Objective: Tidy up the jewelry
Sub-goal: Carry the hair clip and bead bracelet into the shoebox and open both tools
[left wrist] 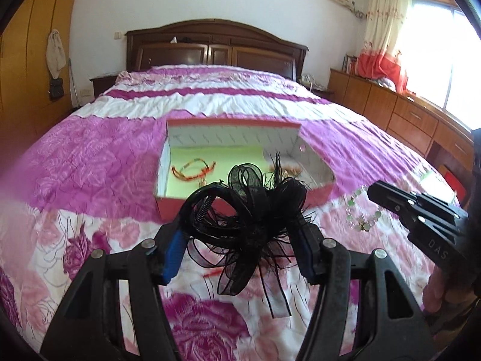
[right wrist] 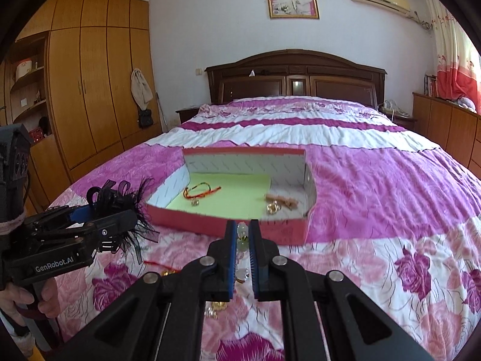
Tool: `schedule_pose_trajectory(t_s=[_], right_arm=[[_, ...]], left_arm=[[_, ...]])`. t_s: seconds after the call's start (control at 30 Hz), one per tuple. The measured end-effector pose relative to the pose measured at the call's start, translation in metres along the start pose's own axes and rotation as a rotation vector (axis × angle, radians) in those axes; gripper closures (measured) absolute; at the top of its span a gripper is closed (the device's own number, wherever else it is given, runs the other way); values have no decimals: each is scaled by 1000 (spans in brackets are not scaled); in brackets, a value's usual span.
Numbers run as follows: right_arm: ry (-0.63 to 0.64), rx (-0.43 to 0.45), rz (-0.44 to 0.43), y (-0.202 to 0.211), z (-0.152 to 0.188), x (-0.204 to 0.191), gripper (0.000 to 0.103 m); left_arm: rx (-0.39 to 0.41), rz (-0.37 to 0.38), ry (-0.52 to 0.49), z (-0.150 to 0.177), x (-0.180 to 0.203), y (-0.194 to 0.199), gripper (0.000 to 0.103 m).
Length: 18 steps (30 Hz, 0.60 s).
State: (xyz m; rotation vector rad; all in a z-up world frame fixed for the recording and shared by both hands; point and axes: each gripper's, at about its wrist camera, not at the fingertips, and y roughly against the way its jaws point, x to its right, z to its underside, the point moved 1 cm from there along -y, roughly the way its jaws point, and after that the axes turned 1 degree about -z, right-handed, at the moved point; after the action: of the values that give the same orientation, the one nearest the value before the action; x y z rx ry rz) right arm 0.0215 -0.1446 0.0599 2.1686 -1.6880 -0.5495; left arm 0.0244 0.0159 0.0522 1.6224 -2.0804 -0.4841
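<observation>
A: Black mesh and feathers: the hair clip (left wrist: 249, 210) sat pinched between the left gripper (left wrist: 240, 240) pads, held above the bedspread (left wrist: 90, 156), just short of the red box (left wrist: 240, 150).

B: And the right gripper (right wrist: 242, 258)?

A: Its jaws were closed, empty, over the bead necklace (right wrist: 242, 240) lying on the bedspread.

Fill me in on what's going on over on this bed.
A person is sorting jewelry into a red box lying open on the bed. The left gripper holds a black feathered hair piece just short of the box. The right gripper is shut on a pale green bead necklace, which shows between its pads. A red cord bracelet and some gold pieces are already inside; a few more pieces lie on the cover.
</observation>
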Motion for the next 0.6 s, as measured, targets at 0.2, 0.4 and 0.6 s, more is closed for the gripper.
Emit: schedule_pose_trajectory(t_s=[0.2, 0.4, 0.6], right_arm=[[-6, 47, 4, -7, -13, 3, 94], [-12, 91, 12, -19, -29, 7, 94], [-7, 109, 30, -39, -44, 12, 94]], left_arm=[[75, -18, 11, -13, -5, -5, 49], [139, -46, 14, -27, -10, -17, 49], [154, -77, -8, -41, -14, -37, 48]])
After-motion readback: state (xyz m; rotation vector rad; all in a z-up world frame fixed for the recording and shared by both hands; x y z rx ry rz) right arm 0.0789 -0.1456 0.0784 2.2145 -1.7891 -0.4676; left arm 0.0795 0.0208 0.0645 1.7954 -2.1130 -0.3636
